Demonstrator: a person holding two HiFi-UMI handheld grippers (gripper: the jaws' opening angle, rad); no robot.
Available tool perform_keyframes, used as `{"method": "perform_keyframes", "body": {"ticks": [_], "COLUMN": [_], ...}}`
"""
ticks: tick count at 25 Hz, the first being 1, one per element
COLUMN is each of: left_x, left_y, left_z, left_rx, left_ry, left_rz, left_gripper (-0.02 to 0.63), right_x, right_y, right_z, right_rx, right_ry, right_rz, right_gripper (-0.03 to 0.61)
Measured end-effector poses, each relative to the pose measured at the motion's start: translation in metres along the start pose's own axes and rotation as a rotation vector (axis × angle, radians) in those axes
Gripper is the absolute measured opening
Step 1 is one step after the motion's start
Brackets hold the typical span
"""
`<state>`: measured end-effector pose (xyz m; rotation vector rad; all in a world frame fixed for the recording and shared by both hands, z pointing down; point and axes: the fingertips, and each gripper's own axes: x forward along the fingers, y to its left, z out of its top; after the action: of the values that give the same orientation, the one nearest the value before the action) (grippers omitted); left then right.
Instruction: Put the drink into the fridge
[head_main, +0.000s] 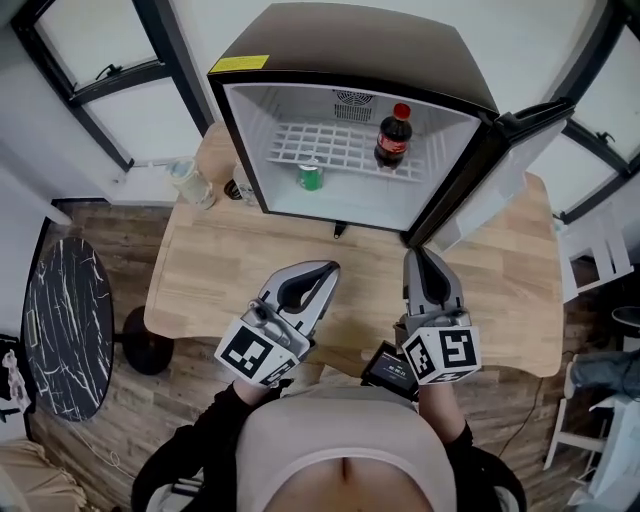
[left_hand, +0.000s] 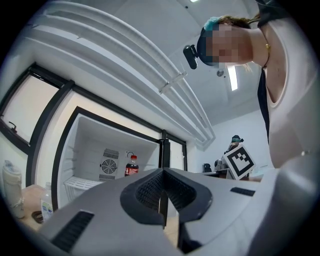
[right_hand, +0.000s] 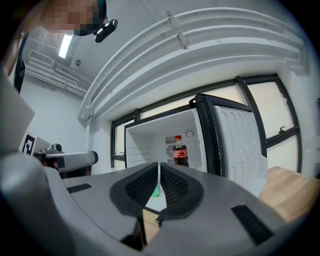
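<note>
One cola bottle (head_main: 391, 137) stands upright, cap up, in the fridge (head_main: 350, 40); our left gripper (head_main: 323, 270) and right gripper (head_main: 420, 256) point toward it, closed and empty.

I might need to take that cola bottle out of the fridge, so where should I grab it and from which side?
Grip the cola bottle round its middle, at the label, coming in level through the open front of the fridge. It stands upright on the wire shelf, near the right wall, so side access is blocked. The right gripper, now shut, probably suits best.
</note>
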<state>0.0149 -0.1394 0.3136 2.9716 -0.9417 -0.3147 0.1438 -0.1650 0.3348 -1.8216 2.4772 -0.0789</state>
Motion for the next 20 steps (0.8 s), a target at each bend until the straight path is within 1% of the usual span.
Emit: {"method": "perform_keyframes", "body": {"ticks": [7, 14, 20], "left_x": [-0.061, -0.128, -0.168], "left_y": [-0.027, -0.073, -0.106], "left_z": [0.010, 0.016, 0.019], "left_rx": [-0.004, -0.007, -0.022], "left_ry": [-0.003, -0.002, 0.007], "left_rz": [0.023, 0.014, 0.002], "left_gripper": [0.005, 0.005, 0.005], "right_x": [-0.047, -0.111, -0.160], "right_y": [0.059, 0.117, 0.145], "right_z": [0.000, -0.003, -0.006], "right_rx": [0.006, 0.007, 0.020], "right_ry": [-0.001, -0.004, 0.000], "right_rz": [0.041, 0.054, 0.027], "right_gripper": [0.037, 0.037, 0.038]}}
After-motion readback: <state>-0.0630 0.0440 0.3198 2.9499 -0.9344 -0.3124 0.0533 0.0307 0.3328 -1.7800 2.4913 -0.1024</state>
